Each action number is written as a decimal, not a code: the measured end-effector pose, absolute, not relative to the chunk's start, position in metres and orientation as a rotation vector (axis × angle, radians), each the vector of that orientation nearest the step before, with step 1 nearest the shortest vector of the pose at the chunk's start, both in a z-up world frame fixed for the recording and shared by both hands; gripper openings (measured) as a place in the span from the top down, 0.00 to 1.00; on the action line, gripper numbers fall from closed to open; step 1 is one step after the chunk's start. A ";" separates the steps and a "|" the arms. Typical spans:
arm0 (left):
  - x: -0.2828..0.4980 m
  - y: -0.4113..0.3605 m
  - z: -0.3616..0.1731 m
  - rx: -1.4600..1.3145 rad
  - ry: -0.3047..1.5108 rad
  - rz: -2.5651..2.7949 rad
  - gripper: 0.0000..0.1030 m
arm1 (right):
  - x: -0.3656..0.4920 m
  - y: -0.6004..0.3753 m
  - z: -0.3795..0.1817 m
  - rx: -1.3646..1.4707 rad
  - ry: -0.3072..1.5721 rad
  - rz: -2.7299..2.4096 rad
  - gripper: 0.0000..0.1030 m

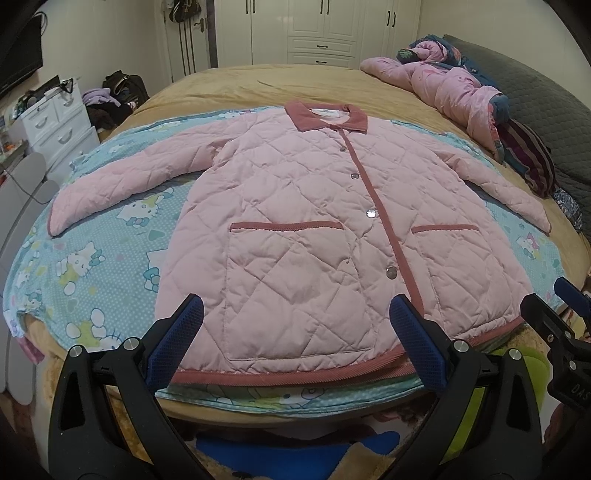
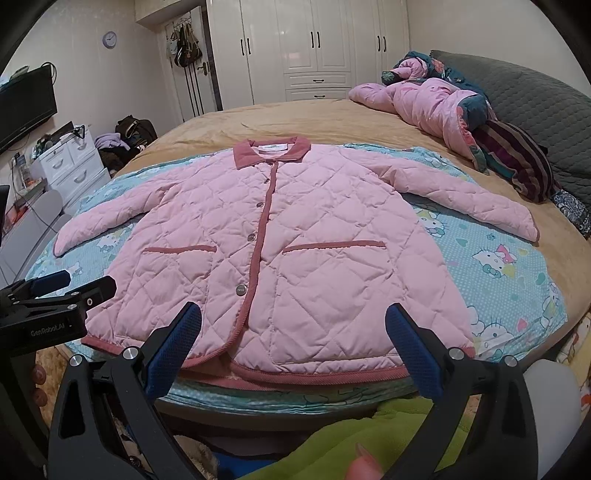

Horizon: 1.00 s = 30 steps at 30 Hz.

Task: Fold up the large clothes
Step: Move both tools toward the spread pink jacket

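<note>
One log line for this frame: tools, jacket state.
left tool: open, empty | right tool: open, empty | pink jacket: flat, buttoned, sleeves spread, unfolded

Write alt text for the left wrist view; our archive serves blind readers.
A pink quilted coat lies flat and buttoned on a cartoon-print sheet on a bed, sleeves spread. The open left tool hovers above its hem; the right tool shows at the edge.

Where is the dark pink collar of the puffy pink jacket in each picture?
Left wrist view: the collar sits a little above the middle, slightly right of centre, at the top of the pink jacket.
Right wrist view: the collar sits above the middle, slightly left of centre.
Shared landmark: the white wardrobe stands behind the bed in both views.
</note>
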<state>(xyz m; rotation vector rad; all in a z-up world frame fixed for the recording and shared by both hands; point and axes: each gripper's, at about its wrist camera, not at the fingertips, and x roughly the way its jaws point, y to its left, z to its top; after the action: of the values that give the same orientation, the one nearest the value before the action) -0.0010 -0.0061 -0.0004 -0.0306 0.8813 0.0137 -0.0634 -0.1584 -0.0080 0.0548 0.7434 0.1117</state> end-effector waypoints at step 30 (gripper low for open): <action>0.051 -0.005 -0.008 -0.047 0.900 -0.005 0.08 | -0.014 -0.156 -0.014 0.039 0.771 0.119 0.04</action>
<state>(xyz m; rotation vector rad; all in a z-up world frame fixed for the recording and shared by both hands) 0.0513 -0.0048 -0.0082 -0.0469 0.9002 -0.0045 -0.0143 -0.1560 -0.0141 0.0388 0.7708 0.1187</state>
